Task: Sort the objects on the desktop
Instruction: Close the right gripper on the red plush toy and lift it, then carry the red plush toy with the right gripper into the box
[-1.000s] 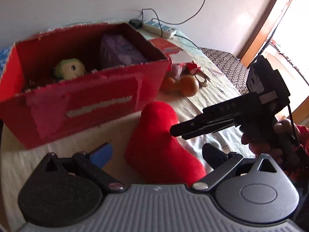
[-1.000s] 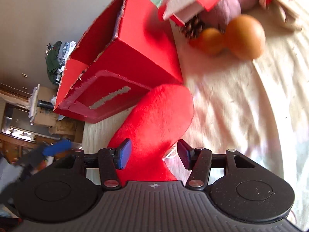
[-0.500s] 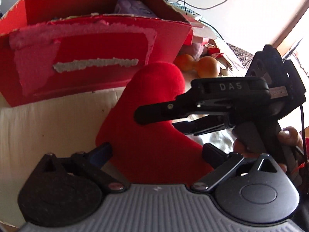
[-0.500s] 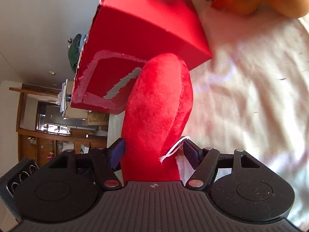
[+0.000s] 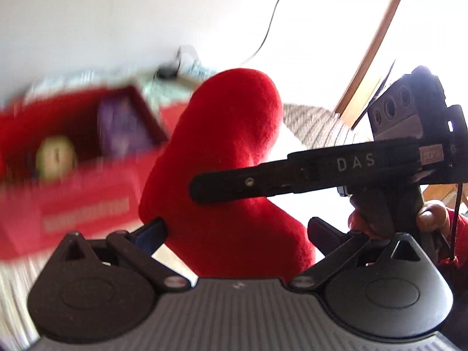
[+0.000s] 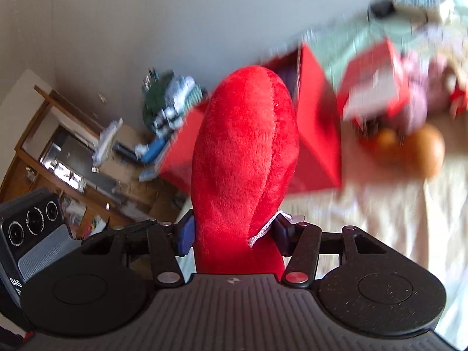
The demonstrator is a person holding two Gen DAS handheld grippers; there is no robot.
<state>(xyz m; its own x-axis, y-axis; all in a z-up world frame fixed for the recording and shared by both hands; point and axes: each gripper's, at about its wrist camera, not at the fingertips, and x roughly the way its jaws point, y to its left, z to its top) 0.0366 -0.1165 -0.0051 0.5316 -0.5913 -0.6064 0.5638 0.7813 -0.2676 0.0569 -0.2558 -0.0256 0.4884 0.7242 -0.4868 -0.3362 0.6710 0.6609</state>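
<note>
A red plush heart (image 5: 231, 158) fills the middle of both views (image 6: 245, 158). My right gripper (image 6: 234, 231) is shut on its lower part and holds it up off the bed. My left gripper (image 5: 238, 228) stands open around the heart's lower end, fingers on either side; whether they touch it I cannot tell. The right gripper's finger (image 5: 263, 181) crosses in front of the heart in the left wrist view. The red cardboard box (image 5: 73, 181) stands behind and left, open-topped, with a green-yellow plush (image 5: 55, 158) and a purple pack (image 5: 122, 125) inside.
Two oranges (image 6: 421, 149), a small red-and-white box (image 6: 374, 87) and a pink plush (image 6: 415, 108) lie on the cream bedcover (image 6: 380, 222) right of the big box. A power strip and cable (image 5: 181, 64) lie by the wall. Both views are motion-blurred.
The heart has been lifted off the bed in my right gripper and now stands above the box's front wall. Both grippers rose and tilted up with it.
</note>
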